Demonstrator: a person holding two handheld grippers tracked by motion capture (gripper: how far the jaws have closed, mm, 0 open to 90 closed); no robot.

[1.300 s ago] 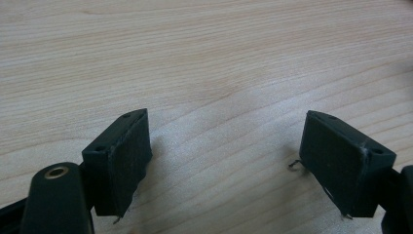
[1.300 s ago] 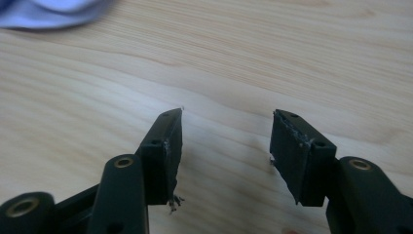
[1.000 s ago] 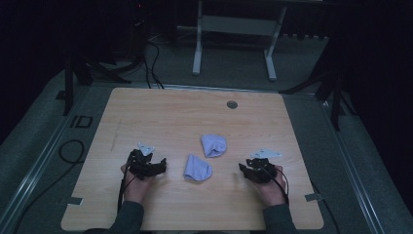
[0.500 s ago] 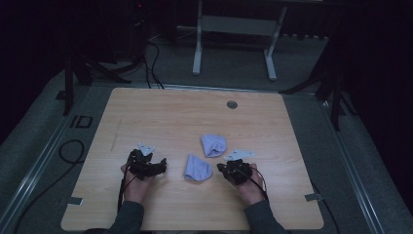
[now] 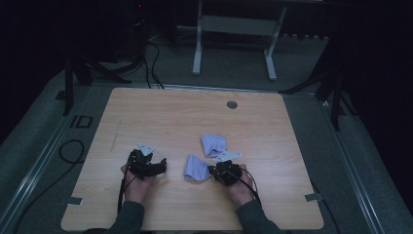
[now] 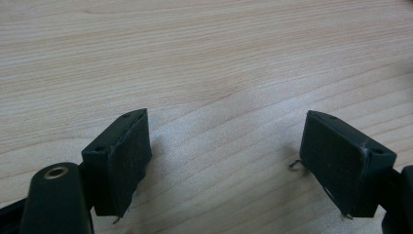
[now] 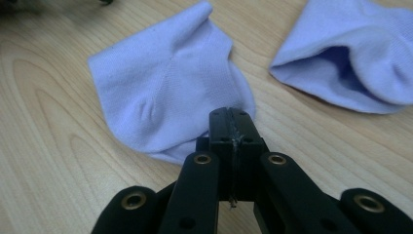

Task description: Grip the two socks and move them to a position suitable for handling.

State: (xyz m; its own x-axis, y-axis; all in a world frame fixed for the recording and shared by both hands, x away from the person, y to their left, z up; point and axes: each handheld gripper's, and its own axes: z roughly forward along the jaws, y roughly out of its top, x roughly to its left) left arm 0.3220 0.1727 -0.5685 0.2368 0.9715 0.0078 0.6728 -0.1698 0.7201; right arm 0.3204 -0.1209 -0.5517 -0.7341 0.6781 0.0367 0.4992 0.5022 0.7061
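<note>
Here, near sock (image 7: 165,92) edge seemingly pinched, right tongs (image 7: 233,122)

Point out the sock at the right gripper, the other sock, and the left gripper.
near sock (image 7: 165,92), right gripper view, middle of its flat body
far sock (image 5: 214,145), high view, middle of it
left gripper (image 6: 224,161), left gripper view, midway between its open fingers

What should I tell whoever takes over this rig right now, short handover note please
Left gripper: jaws open, holding nothing, low over bare table left of the socks.
Right gripper: jaws shut at the edge of the near sock; whether fabric is pinched can't be told.
Far sock lies loose just beyond, apart from the near one.
Done: nothing paired or folded yet; both socks lie crumpled.
Left: confirm the grip, then probably bring the two socks together.
</note>
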